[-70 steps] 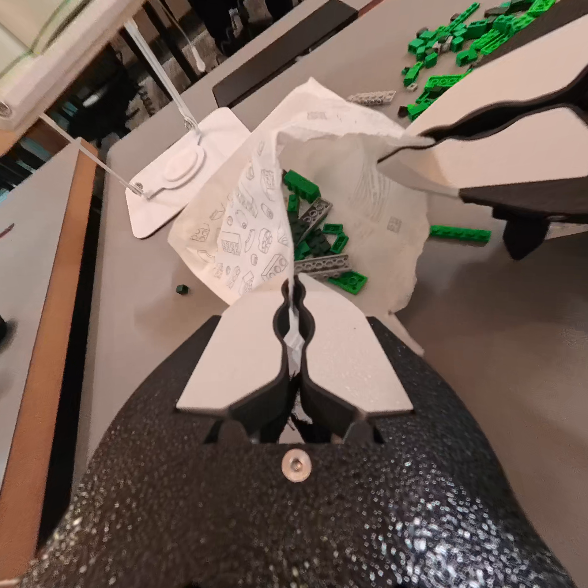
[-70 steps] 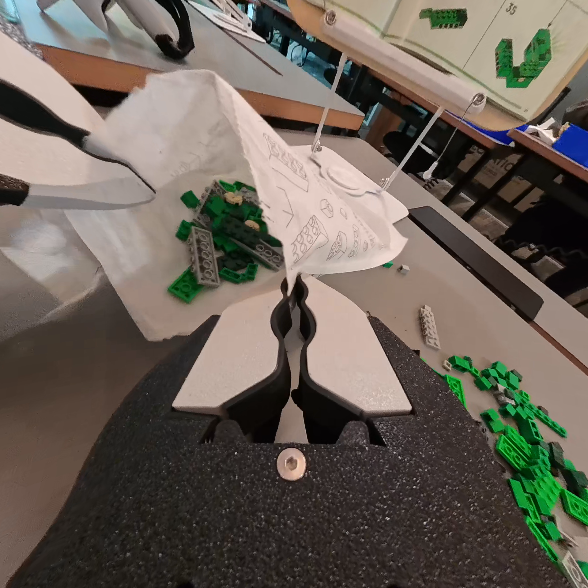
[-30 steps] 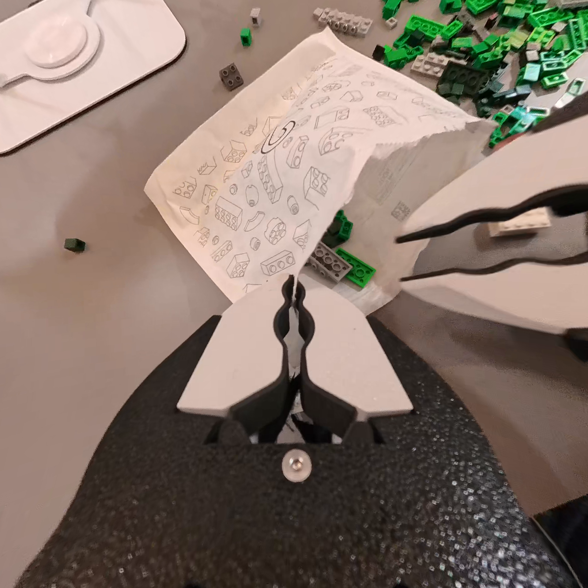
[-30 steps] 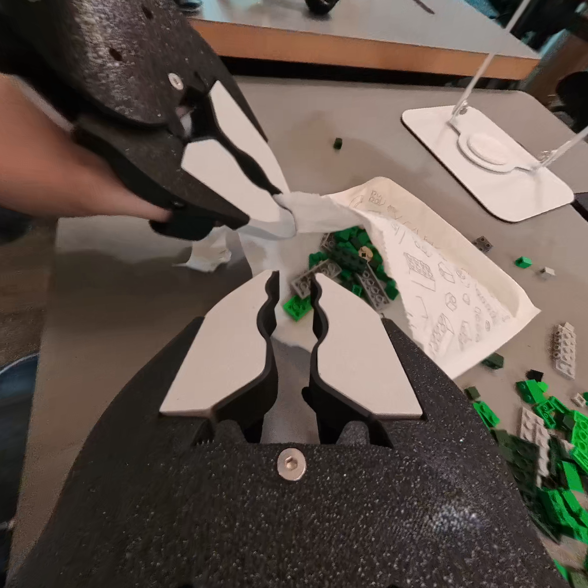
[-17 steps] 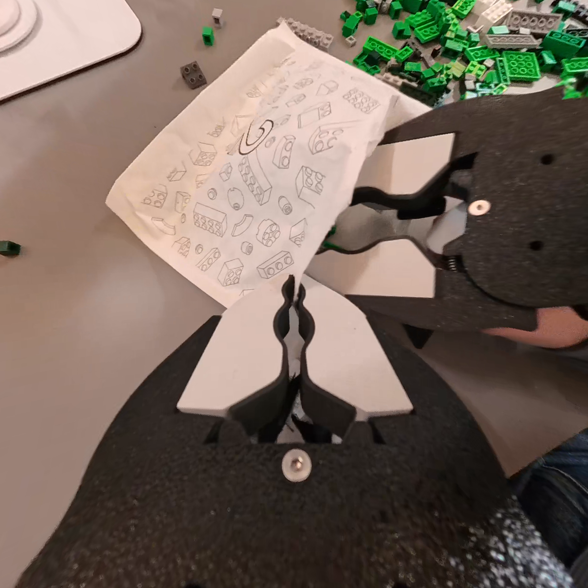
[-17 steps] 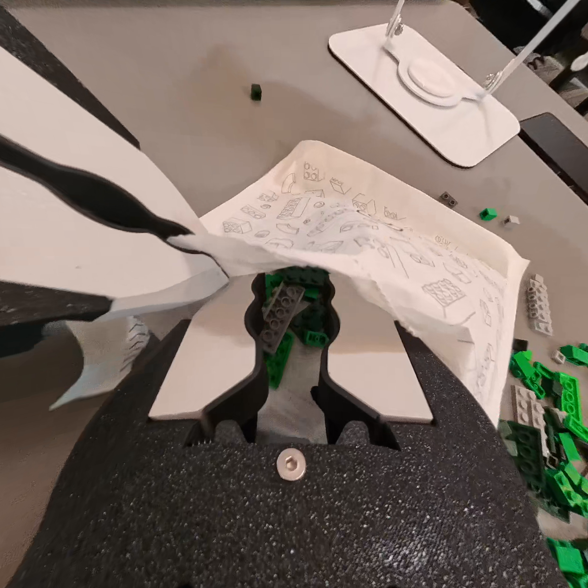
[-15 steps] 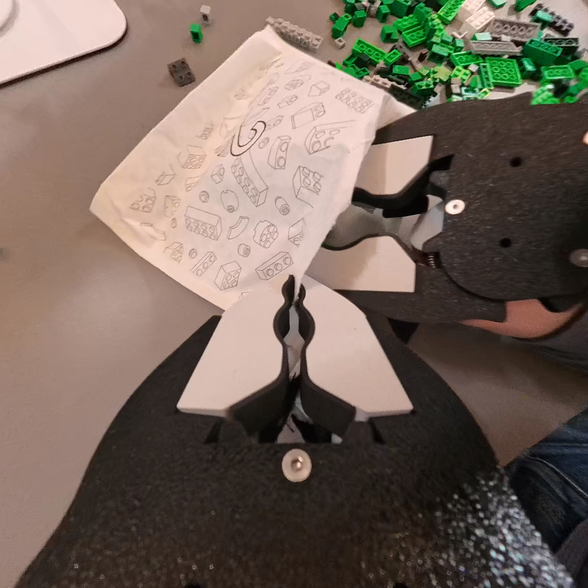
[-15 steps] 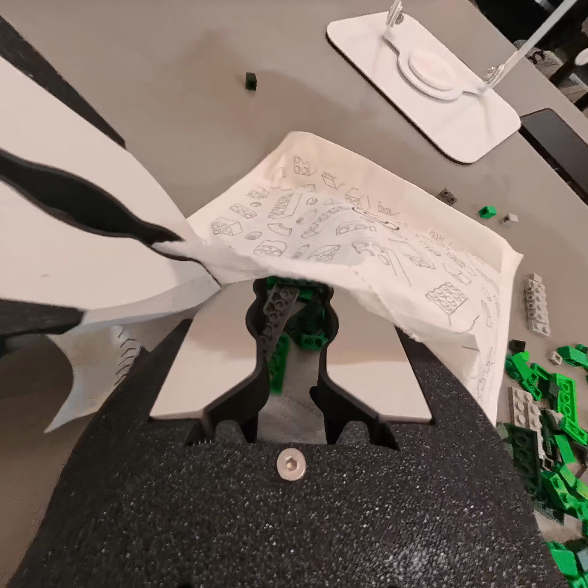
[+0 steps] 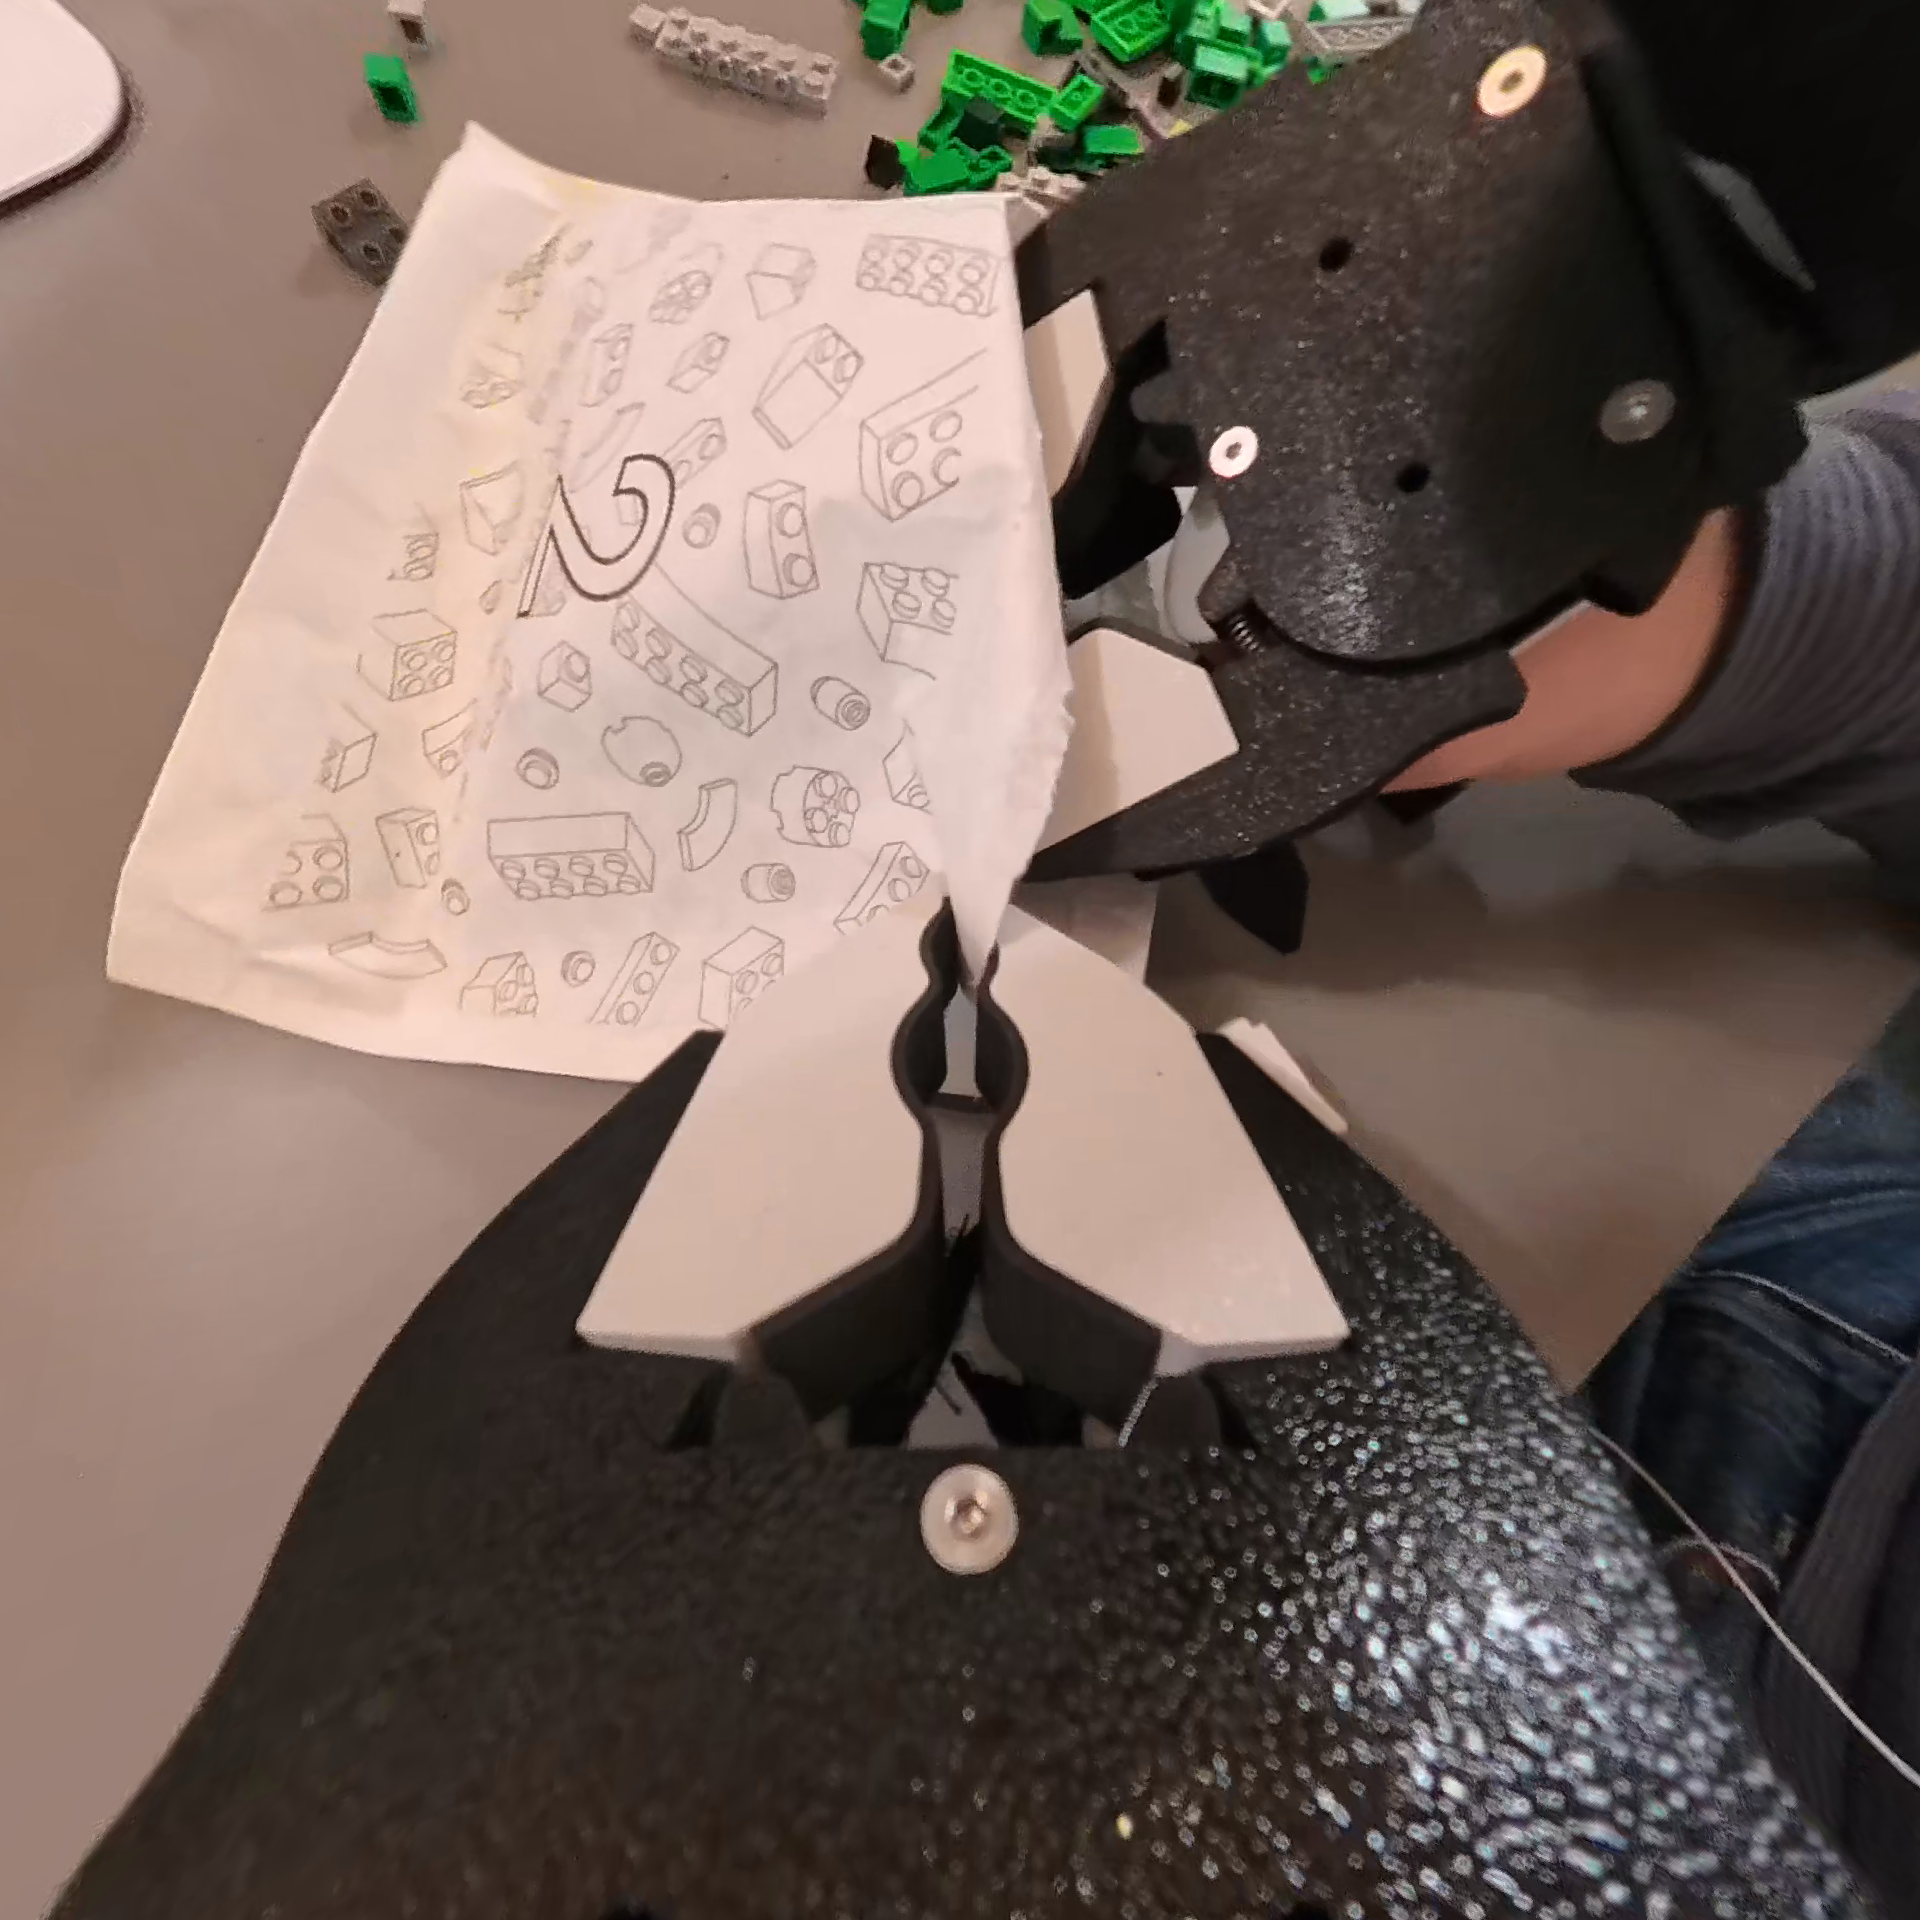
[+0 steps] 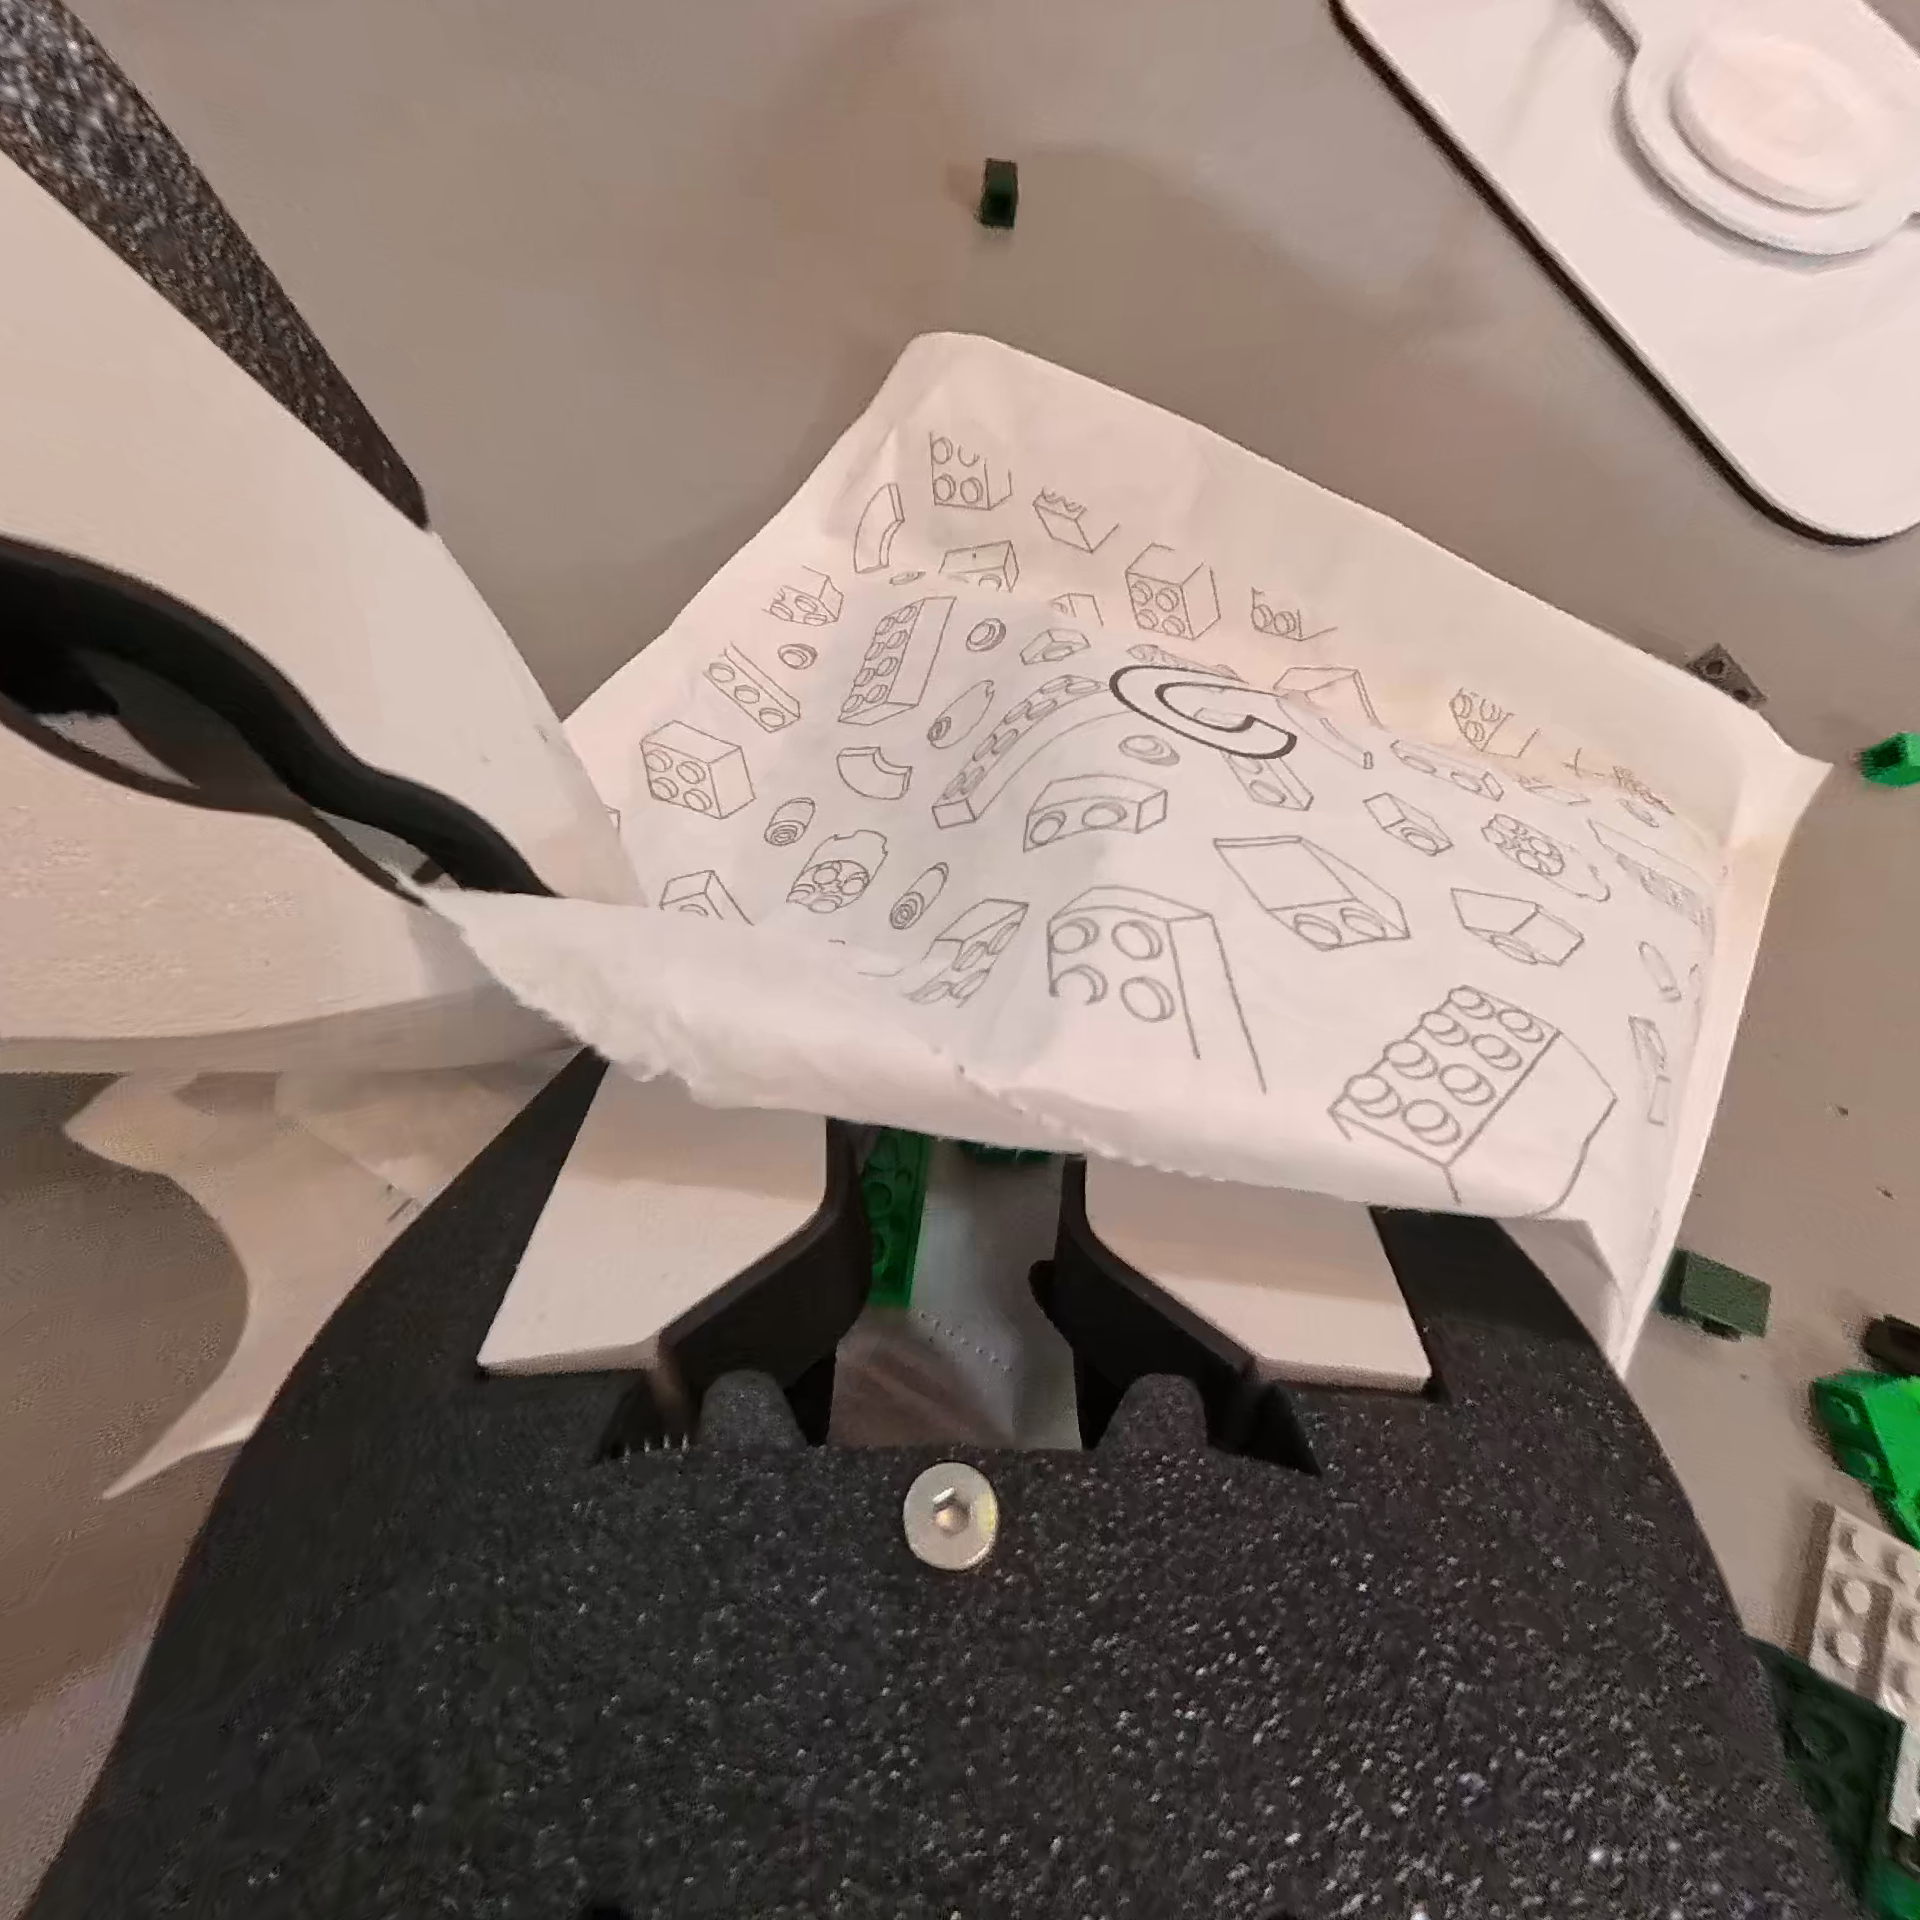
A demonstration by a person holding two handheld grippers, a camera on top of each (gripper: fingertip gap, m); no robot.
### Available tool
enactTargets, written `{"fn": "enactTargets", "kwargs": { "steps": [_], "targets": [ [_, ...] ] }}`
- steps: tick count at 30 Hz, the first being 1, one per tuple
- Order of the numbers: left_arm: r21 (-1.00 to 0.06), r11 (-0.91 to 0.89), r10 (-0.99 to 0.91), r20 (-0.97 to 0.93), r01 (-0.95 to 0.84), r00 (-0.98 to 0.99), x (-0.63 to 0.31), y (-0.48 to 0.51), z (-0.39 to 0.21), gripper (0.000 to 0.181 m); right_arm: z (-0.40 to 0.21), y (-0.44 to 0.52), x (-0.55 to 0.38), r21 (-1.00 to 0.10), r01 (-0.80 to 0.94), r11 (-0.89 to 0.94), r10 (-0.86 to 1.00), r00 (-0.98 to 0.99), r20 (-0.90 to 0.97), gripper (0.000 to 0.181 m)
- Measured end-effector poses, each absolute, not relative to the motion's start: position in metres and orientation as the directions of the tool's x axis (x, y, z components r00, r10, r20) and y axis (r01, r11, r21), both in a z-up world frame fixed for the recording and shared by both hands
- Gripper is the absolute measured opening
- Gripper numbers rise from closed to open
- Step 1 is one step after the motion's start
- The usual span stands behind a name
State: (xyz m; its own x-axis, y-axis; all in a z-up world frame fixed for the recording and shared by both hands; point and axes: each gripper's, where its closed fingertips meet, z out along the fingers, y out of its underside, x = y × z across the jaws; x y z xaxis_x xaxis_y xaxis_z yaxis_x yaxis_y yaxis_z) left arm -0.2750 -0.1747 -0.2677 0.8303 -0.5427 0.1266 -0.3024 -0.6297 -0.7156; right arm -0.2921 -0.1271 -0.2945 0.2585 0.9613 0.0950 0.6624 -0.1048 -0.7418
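A white paper bag (image 9: 623,623) printed with brick outlines lies on the grey table, its torn mouth facing me. My left gripper (image 9: 966,935) is shut on the torn upper edge and holds it up. In the right wrist view it (image 10: 447,894) pinches the bag (image 10: 1143,831) at the left corner of the mouth. My right gripper (image 10: 961,1148) is open, and its fingers (image 10: 675,1247) reach into the mouth under the raised sheet, so the tips are hidden. A green brick (image 10: 894,1216) shows between them. The left wrist view shows the right gripper (image 9: 1101,540) entering from the right.
A pile of loose green and grey bricks (image 9: 1039,83) lies beyond the bag and also at the right (image 10: 1870,1403). A white stand base (image 10: 1714,208) sits at the far side. A small dark green brick (image 10: 997,192) lies alone. A person's sleeve (image 9: 1714,644) is at right. The tips of one gripper are about 6 cm away from the tips of the other. From either gripper's tips it is about 20 cm to the small dark green brick (image 10: 997,192).
My right gripper let go of the bag's edge, opened and pushed into the bag's mouth. The left gripper kept its hold and the bag's upper sheet came down flatter.
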Motion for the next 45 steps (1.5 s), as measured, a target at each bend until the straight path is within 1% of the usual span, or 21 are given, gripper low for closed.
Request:
{"fn": "enactTargets", "kwargs": {
  "steps": [3, 4, 5, 6, 10, 14, 17, 23, 27, 28, 29, 30, 33, 37, 38, 40, 45],
  "targets": [
    [-0.714, -0.618, -0.571, 0.12, -0.329, 0.812, -0.277, -0.177, -0.268, 0.0, -0.295, -0.13, -0.295, -0.738, 0.669, -0.089, 0.968, 0.232, 0.093, 0.039],
    [-0.714, -0.616, -0.58, 0.125, -0.333, 0.805, -0.277, -0.178, -0.268, 0.0, -0.294, -0.131, -0.296, -0.741, 0.667, -0.081, 0.971, 0.221, 0.093, 0.036],
    [-0.715, -0.614, -0.591, 0.135, -0.335, 0.795, -0.276, -0.18, -0.267, 0.0, -0.294, -0.13, -0.297, -0.748, 0.659, -0.078, 0.97, 0.223, 0.095, 0.024],
    [-0.717, -0.617, -0.595, 0.154, -0.325, 0.789, -0.275, -0.181, -0.267, 0.0, -0.293, -0.129, -0.298, -0.757, 0.648, -0.083, 0.968, 0.233, 0.093, 0.018],
    [-0.717, -0.649, -0.521, 0.178, -0.252, 0.835, -0.282, -0.175, -0.264, 0.0, -0.291, -0.13, -0.298, -0.768, 0.634, -0.089, 0.967, 0.241, 0.087, 0.018],
    [-0.713, -0.665, -0.416, 0.11, -0.22, 0.903, -0.299, -0.168, -0.262, 0.0, -0.283, -0.134, -0.29, -0.779, 0.625, -0.046, 0.961, 0.24, 0.136, 0.017],
    [-0.709, -0.667, -0.365, 0.044, -0.228, 0.93, -0.31, -0.165, -0.262, 0.0, -0.274, -0.139, -0.28, -0.788, 0.616, -0.004, 0.955, 0.237, 0.181, 0.017],
    [-0.721, -0.654, -0.387, 0.062, -0.227, 0.92, -0.302, -0.165, -0.258, 0.0, -0.27, -0.142, -0.282, -0.802, 0.596, 0.043, 0.943, 0.242, 0.23, 0.017],
    [-0.722, -0.656, -0.394, 0.079, -0.22, 0.916, -0.302, -0.168, -0.255, 0.0, -0.274, -0.142, -0.289, -0.785, 0.613, 0.083, 0.936, 0.223, 0.273, 0.021],
    [-0.721, -0.657, -0.396, 0.081, -0.22, 0.915, -0.303, -0.168, -0.255, 0.0, -0.274, -0.142, -0.291, -0.78, 0.618, 0.093, 0.936, 0.214, 0.281, 0.015],
    [-0.72, -0.658, -0.396, 0.082, -0.22, 0.915, -0.304, -0.168, -0.255, 0.0, -0.273, -0.143, -0.291, -0.779, 0.618, 0.105, 0.935, 0.205, 0.289, 0.003],
    [-0.721, -0.658, -0.393, 0.082, -0.218, 0.916, -0.305, -0.168, -0.255, 0.0, -0.271, -0.143, -0.292, -0.782, 0.611, 0.122, 0.932, 0.2, 0.302, 0.0],
    [-0.721, -0.658, -0.397, 0.086, -0.218, 0.914, -0.307, -0.169, -0.254, 0.0, -0.27, -0.143, -0.289, -0.773, 0.613, 0.165, 0.923, 0.18, 0.34, 0.001],
    [-0.695, -0.677, -0.419, 0.093, -0.242, 0.903, -0.307, -0.172, -0.26, 0.0, -0.277, -0.148, -0.28, -0.724, 0.649, 0.233, 0.914, 0.109, 0.391, 0.023],
    [-0.689, -0.679, -0.423, 0.088, -0.251, 0.902, -0.307, -0.173, -0.261, 0.0, -0.278, -0.148, -0.278, -0.716, 0.653, 0.248, 0.912, 0.093, 0.401, 0.026],
    [-0.686, -0.681, -0.425, 0.084, -0.257, 0.901, -0.305, -0.173, -0.263, 0.0, -0.28, -0.15, -0.273, -0.709, 0.654, 0.265, 0.911, 0.071, 0.406, 0.028],
    [-0.706, -0.663, -0.424, 0.079, -0.25, 0.902, -0.304, -0.171, -0.258, 0.0, -0.278, -0.152, -0.265, -0.713, 0.633, 0.301, 0.912, 0.028, 0.409, 0.029]
  ]
}}
